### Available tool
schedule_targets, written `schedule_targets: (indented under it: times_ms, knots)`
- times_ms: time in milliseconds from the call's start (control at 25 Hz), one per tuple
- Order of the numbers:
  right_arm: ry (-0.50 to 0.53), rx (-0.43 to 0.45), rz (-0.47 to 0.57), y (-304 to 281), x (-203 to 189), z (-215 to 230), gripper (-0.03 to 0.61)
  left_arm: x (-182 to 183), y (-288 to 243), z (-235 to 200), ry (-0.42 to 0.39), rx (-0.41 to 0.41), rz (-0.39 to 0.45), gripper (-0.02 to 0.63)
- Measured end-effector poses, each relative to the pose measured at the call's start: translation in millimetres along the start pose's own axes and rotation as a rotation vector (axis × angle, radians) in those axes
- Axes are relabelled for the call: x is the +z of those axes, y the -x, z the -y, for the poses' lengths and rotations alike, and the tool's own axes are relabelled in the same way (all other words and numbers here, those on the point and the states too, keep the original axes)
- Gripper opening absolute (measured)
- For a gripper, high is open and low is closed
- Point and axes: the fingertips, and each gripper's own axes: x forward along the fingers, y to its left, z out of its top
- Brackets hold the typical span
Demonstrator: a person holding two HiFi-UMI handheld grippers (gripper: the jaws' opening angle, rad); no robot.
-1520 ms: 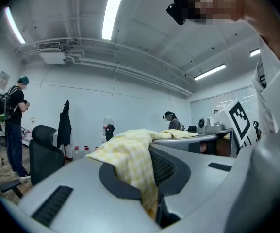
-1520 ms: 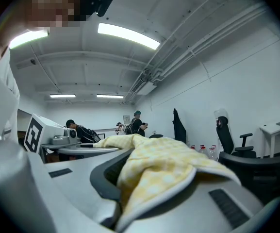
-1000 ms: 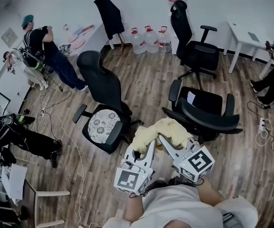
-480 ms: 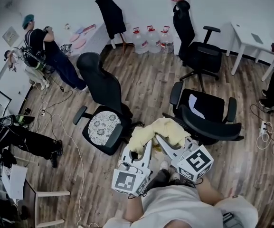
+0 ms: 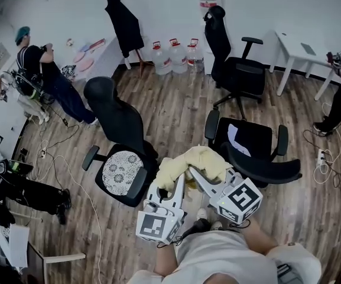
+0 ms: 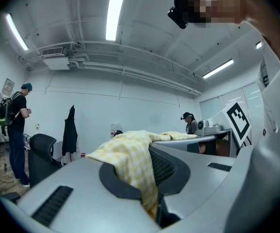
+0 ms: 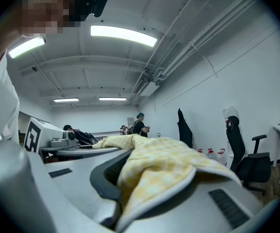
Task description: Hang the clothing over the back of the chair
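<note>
Wood-plank flooring [image 5: 182, 108] runs across an office with 3 black office chairs, 3 water jugs [image 5: 175, 55] along the far white wall and a dark coat [image 5: 123, 19] hanging beside them. Both grippers are raised level in front of the person, side by side. The left gripper [image 5: 176, 183] is clamped on one edge of the yellow checked garment [image 5: 197, 160]; its own view shows the cloth [image 6: 130, 154] pinched between the closed jaws and spilling over the upper one. The right gripper [image 5: 191, 172] grips the other edge the same way (cloth [image 7: 159, 166] bunched over its jaws, which are pressed together on it). The garment hangs bundled between them, off the floor, not yet on any chair. It sits between the chair with the lace seat cushion [image 5: 120, 173] and the nearest chair [image 5: 262, 161], close to that chair's curved backrest
</note>
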Motion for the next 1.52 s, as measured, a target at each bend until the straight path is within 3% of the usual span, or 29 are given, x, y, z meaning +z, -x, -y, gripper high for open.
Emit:
schedule_targets:
  times_ms: [400, 760, 1520]
  knots:
    - [0.006, -0.077, 0.008, -40, 15, 28, 0.040, 12, -32, -40, 0.000, -0.084, 0.020, 0.031]
    - [-0.001, -0.167, 0.021, -48, 24, 61, 0.040, 17, -64, -47, -0.002, -0.159, 0.019, 0.031]
    - [-0.031, -0.263, 0.068, -2, 38, 134, 0.040, 26, -138, 0, -0.033, -0.253, 0.022, 0.031]
